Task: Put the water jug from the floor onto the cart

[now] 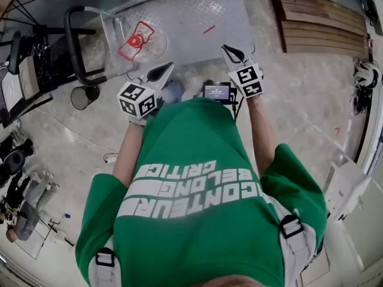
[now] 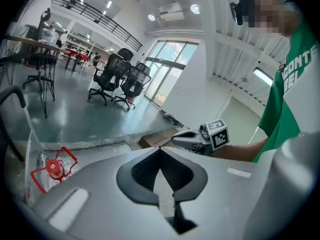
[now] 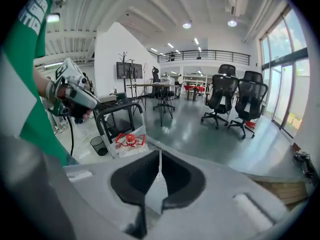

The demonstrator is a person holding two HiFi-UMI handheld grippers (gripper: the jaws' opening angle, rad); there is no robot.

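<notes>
The clear water jug [image 1: 140, 42] with a red cap and red handle stands on the metal cart [image 1: 197, 17], at its left end beside the black push handle [image 1: 75, 40]. It also shows in the left gripper view as the jug [image 2: 50, 169] and in the right gripper view as the jug [image 3: 129, 143]. My left gripper [image 1: 160, 72] hangs shut and empty just right of the jug, near the cart's front edge. My right gripper [image 1: 230, 52] is shut and empty over the cart's near right part. In their own views the left gripper [image 2: 160, 151] and right gripper [image 3: 160, 156] hold nothing.
A black bin [image 1: 84, 96] stands on the floor left of the cart. A wooden pallet [image 1: 320, 20] lies at the far right. Office chairs [image 3: 230, 99] and tables stand farther across the hall. A white unit [image 1: 344, 187] is at my right side.
</notes>
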